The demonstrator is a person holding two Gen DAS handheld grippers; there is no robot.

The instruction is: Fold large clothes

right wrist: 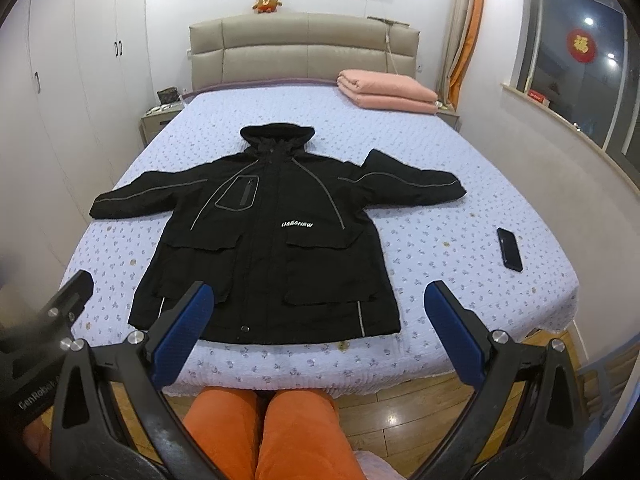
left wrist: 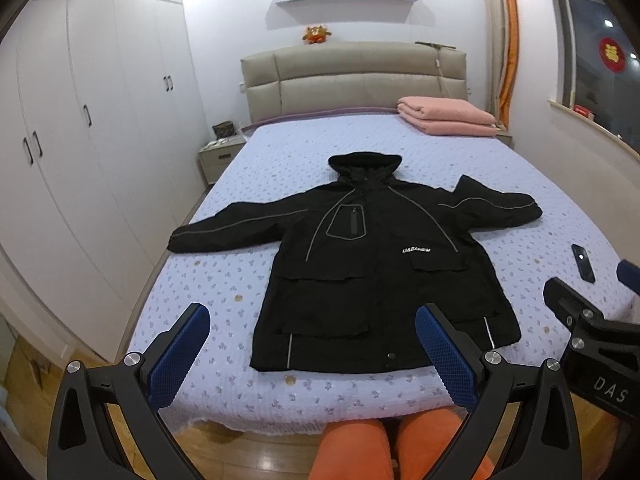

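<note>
A bedroom: on the bed a black jacket lies flat, sleeves spread, hem near. Left tool and right tool hover apart, empty. Best pinch one cuff and draw it smoothly across the chest.
</note>
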